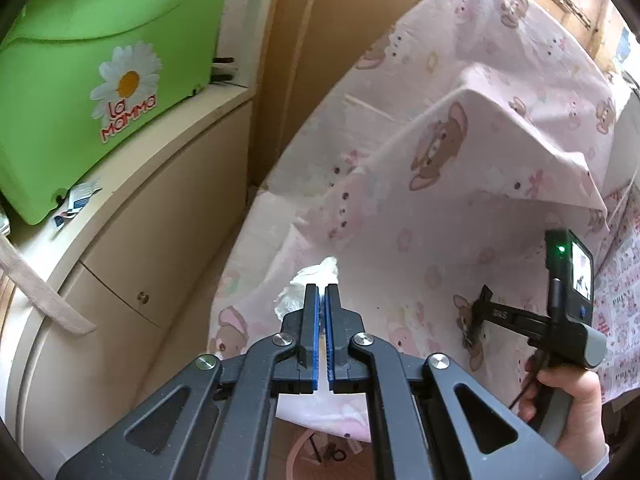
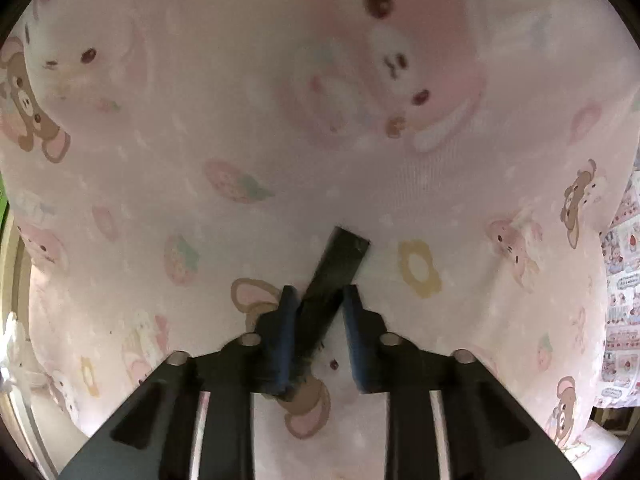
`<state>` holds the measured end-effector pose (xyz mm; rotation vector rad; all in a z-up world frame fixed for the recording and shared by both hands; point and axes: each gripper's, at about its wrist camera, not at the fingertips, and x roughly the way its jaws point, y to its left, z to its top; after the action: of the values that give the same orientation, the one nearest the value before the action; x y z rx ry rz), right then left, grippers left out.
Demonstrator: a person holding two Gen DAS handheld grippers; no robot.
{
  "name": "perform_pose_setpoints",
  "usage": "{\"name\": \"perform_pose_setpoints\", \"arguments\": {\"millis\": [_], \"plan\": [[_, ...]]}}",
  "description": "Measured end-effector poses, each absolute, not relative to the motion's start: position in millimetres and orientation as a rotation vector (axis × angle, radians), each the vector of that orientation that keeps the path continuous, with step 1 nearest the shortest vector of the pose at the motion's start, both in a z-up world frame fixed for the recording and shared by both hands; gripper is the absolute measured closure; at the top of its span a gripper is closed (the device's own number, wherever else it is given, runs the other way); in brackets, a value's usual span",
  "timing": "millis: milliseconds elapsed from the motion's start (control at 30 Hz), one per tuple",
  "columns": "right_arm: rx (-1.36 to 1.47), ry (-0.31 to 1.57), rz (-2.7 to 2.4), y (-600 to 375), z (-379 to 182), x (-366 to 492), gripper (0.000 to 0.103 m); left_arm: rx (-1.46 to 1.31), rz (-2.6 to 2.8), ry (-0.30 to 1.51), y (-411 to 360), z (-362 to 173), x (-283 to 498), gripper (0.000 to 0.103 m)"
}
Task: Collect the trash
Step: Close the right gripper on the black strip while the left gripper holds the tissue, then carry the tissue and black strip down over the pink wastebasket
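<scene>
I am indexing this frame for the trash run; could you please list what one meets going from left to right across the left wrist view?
Green bin → cream cabinet → left gripper shut on the white crumpled tissue → black strip at the right gripper's tips → right gripper → hand.

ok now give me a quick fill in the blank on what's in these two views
1. The left claw is shut on a crumpled ____ tissue.
2. The strip lying between the fingers of the right claw is ____.
3. The box with the daisy on it is ____.
Missing words: white; black; green.
</scene>
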<state>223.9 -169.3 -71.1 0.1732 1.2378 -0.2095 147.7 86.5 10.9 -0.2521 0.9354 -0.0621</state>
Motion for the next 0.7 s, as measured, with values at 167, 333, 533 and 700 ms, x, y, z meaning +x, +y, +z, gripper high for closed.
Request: {"name": "perform_pose_setpoints", "arguments": {"millis": [167,333,533,700], "plan": [[0.197,1.198,-0.098,-182,-57,212,0.102,-0.263,-0.054,0.943,92,10,147,0.101],[0.114,1.185,0.035,-179,-40,191,0.102,-0.233,-0.062,0.937,88,10,142,0.101],[0.064,1.209,0.002,-183,-45,174,0.092,-0.2,-0.063,0.944,82,6,138,0.101],[0.251,1.257,0.006,-208,-57,191,0.038,-0.195,-0.057,0.957,79,2,139,0.101]]}}
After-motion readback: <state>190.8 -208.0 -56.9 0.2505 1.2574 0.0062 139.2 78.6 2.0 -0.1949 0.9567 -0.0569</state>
